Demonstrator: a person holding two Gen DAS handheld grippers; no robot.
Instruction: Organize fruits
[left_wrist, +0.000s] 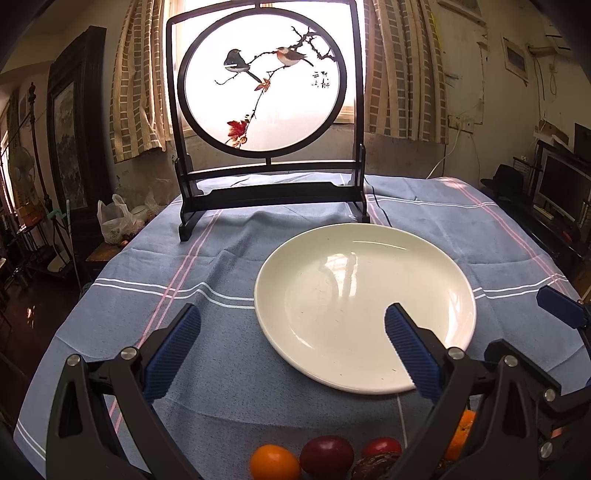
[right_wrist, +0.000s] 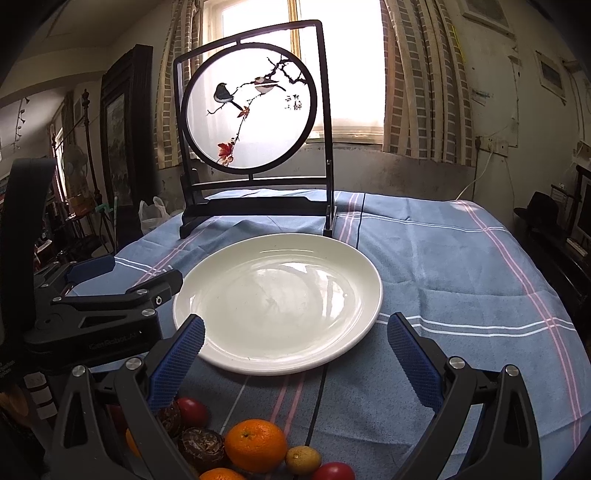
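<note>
An empty white plate (left_wrist: 364, 306) lies on the blue striped tablecloth (left_wrist: 229, 369); it also shows in the right wrist view (right_wrist: 277, 302). Fruits lie at the near table edge: an orange (right_wrist: 255, 445), a small yellow fruit (right_wrist: 302, 459), red fruits (right_wrist: 191, 411), brown wrinkled fruits (right_wrist: 201, 445). The left view shows an orange (left_wrist: 274, 462), a dark red fruit (left_wrist: 326, 455) and another red fruit (left_wrist: 381, 446). My left gripper (left_wrist: 291, 347) is open and empty, above the plate's near left edge. My right gripper (right_wrist: 295, 350) is open and empty, above the plate's near edge.
A dark framed round screen with painted birds (left_wrist: 264, 88) stands at the table's back, before a bright window. A thin black cable (right_wrist: 314, 410) runs under the plate toward me. The left gripper's body (right_wrist: 99, 314) sits left of the plate in the right view.
</note>
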